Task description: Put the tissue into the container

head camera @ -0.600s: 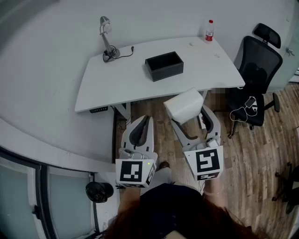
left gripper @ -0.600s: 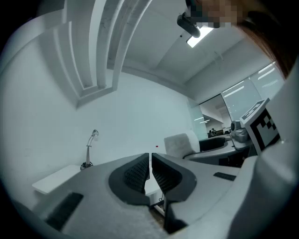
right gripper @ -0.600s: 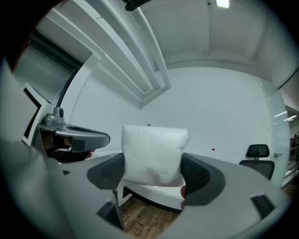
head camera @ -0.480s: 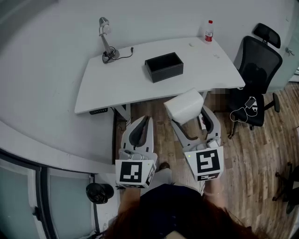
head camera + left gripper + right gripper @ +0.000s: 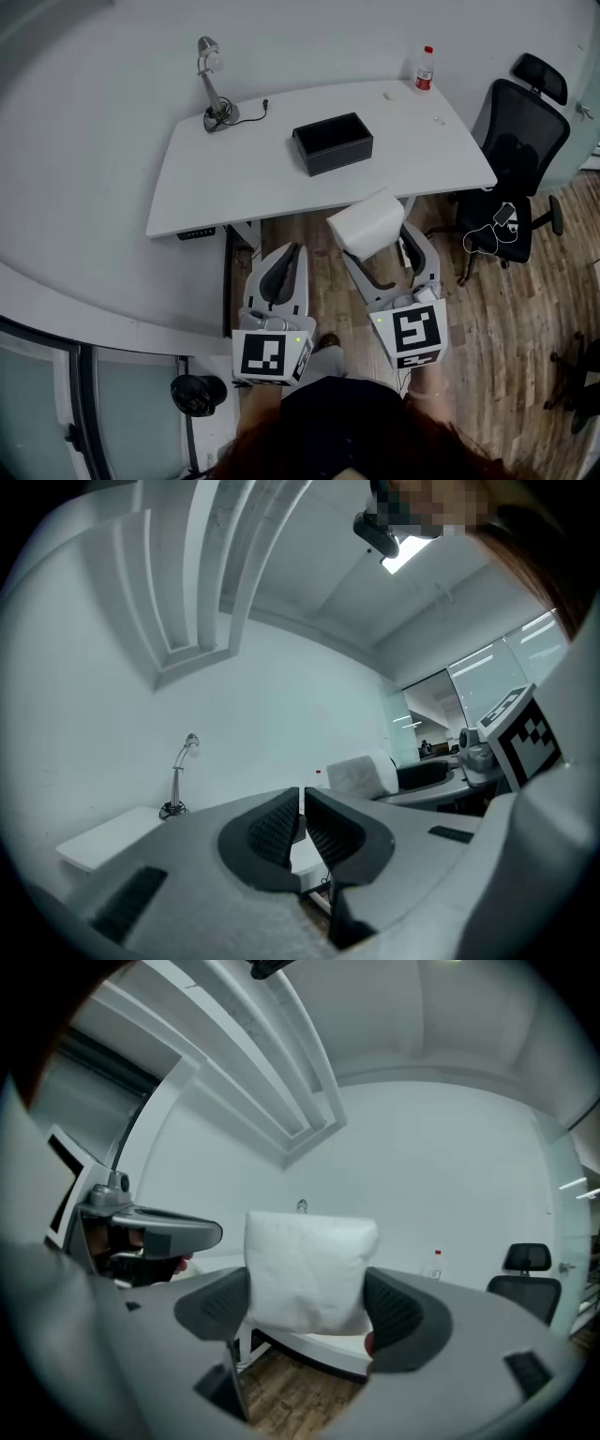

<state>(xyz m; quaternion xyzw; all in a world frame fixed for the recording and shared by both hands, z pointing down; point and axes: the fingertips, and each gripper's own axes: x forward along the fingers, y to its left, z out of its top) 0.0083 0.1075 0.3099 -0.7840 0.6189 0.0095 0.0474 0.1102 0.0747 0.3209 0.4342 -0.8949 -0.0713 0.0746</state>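
Tissue pack point(image 5: 366, 220) clamped in the right hand-held gripper point(image 5: 377, 239), held short of the counter point(image 5: 225, 169) — looks like the carry step, left hand-held gripper point(image 5: 284, 258) shut & empty — next needs a fwd reach over the black container point(image 5: 333, 143), then let go.
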